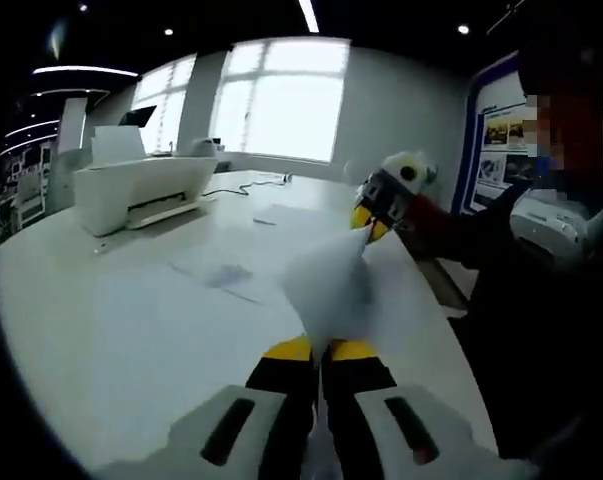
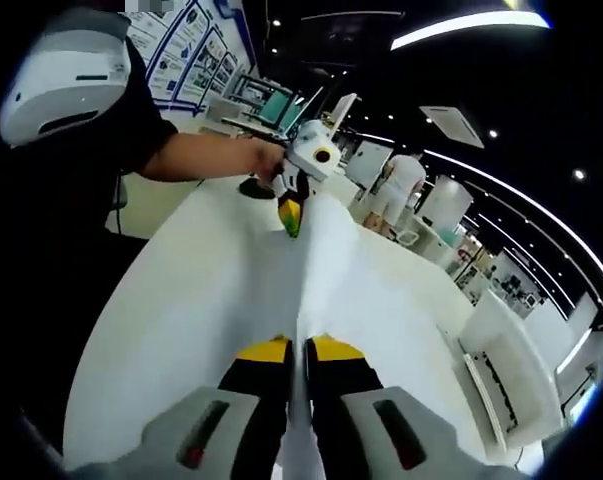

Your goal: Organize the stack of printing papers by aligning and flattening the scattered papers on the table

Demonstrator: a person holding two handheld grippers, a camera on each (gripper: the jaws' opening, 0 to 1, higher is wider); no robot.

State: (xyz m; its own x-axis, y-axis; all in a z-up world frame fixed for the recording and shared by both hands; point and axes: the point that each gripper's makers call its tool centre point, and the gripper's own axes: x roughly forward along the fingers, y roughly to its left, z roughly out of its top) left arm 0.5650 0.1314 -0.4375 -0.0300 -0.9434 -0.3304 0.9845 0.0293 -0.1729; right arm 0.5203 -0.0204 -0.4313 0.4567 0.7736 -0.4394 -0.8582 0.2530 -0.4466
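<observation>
A sheet of paper (image 1: 326,280) hangs in the air between the two tools, near the centre of the left gripper view and running up the middle of the right gripper view (image 2: 316,270). The left hand-held gripper (image 1: 320,350) has its yellow-tipped jaws pressed together on the near edge of that sheet; the right hand-held gripper (image 2: 289,350) is likewise clamped on the opposite edge. Each tool also appears in the other's view, at centre right (image 1: 369,222) and at upper centre (image 2: 291,215).

Judging from this, the task is only partly along: one sheet is lifted and stretched, while other loose sheets (image 1: 241,255) lie spread in the middle of the left gripper view, not squared into a stack. Aligning and flattening look to be still ahead.

The tabletop (image 1: 101,320) is white and smooth. A white printer (image 1: 141,185) stands at upper left of the left gripper view, with a cable (image 1: 251,186) trailing beside it. Behind are a bright window (image 1: 281,95), ceiling lights and a poster board (image 1: 496,130) at upper right. A person (image 2: 396,190) stands far off in the right gripper view.
</observation>
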